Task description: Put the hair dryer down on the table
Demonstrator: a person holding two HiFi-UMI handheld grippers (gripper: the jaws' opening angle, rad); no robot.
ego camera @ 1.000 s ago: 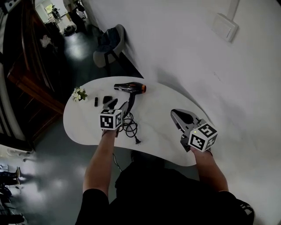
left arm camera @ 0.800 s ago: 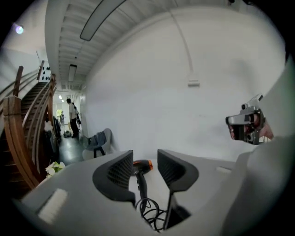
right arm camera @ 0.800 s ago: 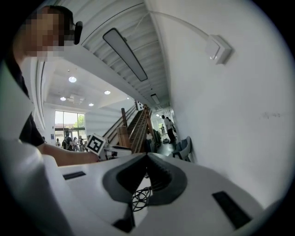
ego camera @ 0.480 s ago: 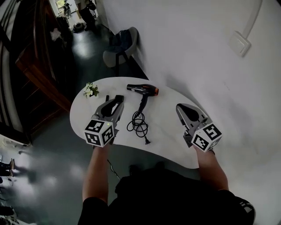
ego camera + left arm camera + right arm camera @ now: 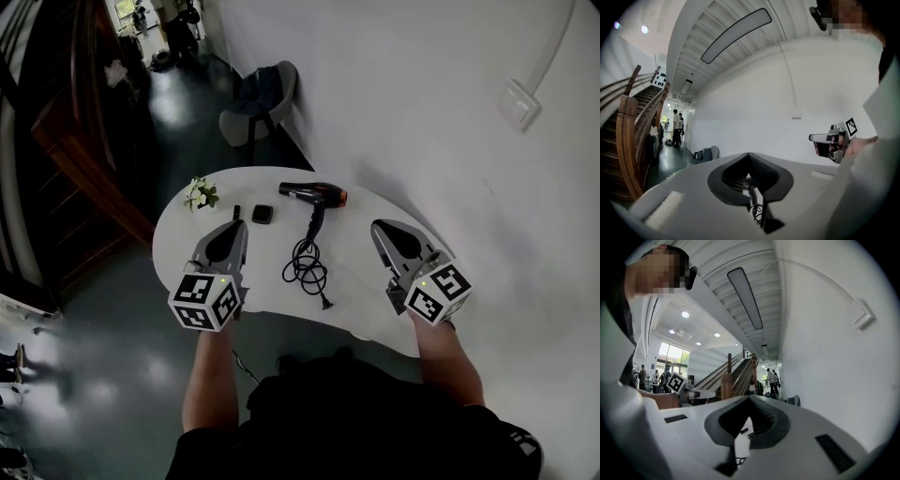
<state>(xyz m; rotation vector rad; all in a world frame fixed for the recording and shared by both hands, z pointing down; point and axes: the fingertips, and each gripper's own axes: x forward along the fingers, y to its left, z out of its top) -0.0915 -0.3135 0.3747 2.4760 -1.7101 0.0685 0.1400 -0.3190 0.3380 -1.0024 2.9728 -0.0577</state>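
Observation:
The black hair dryer (image 5: 315,195) with an orange nozzle end lies on the white table (image 5: 366,253). Its cord (image 5: 307,262) is coiled in front of it. My left gripper (image 5: 233,228) hovers over the table's near left part, apart from the dryer. Its jaws have just been closing and stand shut with nothing between them. My right gripper (image 5: 379,227) hangs over the table's right side, shut and empty. In the left gripper view the left gripper's (image 5: 749,156) tips meet, and the cord (image 5: 757,212) shows through the slit below them. In the right gripper view the right gripper (image 5: 749,398) is shut too.
A small flower pot (image 5: 199,194), a black stick (image 5: 236,212) and a small black square object (image 5: 262,214) sit at the table's far left. A grey chair (image 5: 258,98) stands beyond the table by the white wall. A wooden staircase (image 5: 84,141) rises at left.
My left gripper drew back from beside the dryer's handle to the table's near left side, rose, and its jaws went from open to shut. The right gripper shifted slightly. The dryer lies still.

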